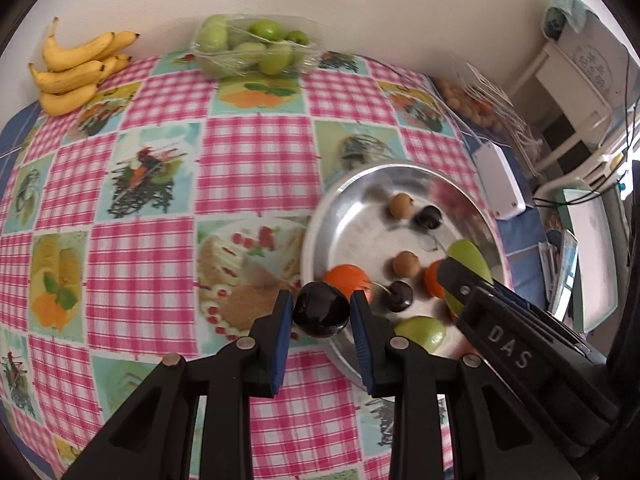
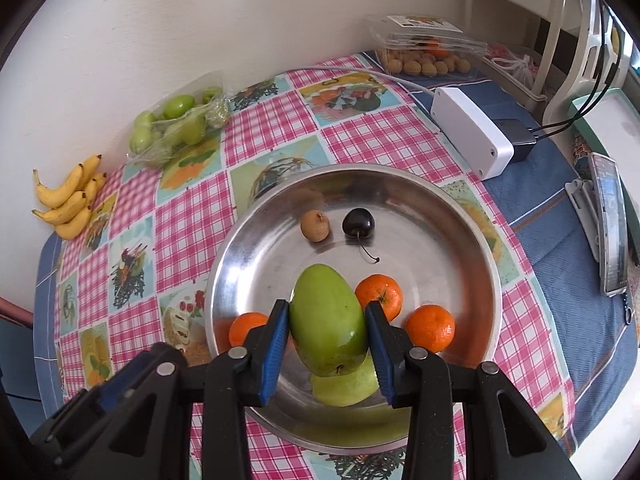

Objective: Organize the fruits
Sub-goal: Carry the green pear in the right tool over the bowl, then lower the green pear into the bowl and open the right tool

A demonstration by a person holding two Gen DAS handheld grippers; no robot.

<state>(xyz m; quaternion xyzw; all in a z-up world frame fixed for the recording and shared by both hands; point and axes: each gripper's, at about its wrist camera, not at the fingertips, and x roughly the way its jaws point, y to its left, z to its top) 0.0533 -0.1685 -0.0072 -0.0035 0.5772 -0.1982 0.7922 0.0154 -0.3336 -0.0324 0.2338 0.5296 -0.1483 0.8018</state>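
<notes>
My left gripper [image 1: 322, 314] is shut on a dark cherry [image 1: 320, 310] and holds it over the left rim of the steel bowl [image 1: 316, 232]. My right gripper [image 2: 328, 332] is shut on a green jujube [image 2: 328, 320] above the steel bowl [image 2: 452, 200]. The bowl holds tangerines [image 2: 430, 328], a longan [image 2: 315, 226], a stemmed dark cherry [image 2: 358, 222] and another green jujube [image 2: 348, 390] below the held one. In the left wrist view the right gripper [image 1: 460, 276] reaches in from the right.
Bananas [image 1: 76, 70] and a clear pack of green jujubes [image 1: 252, 46] lie at the wall. A box of longans [image 2: 426, 62], a white adapter box [image 2: 470, 136] with cables and a phone [image 2: 610, 224] lie to the right.
</notes>
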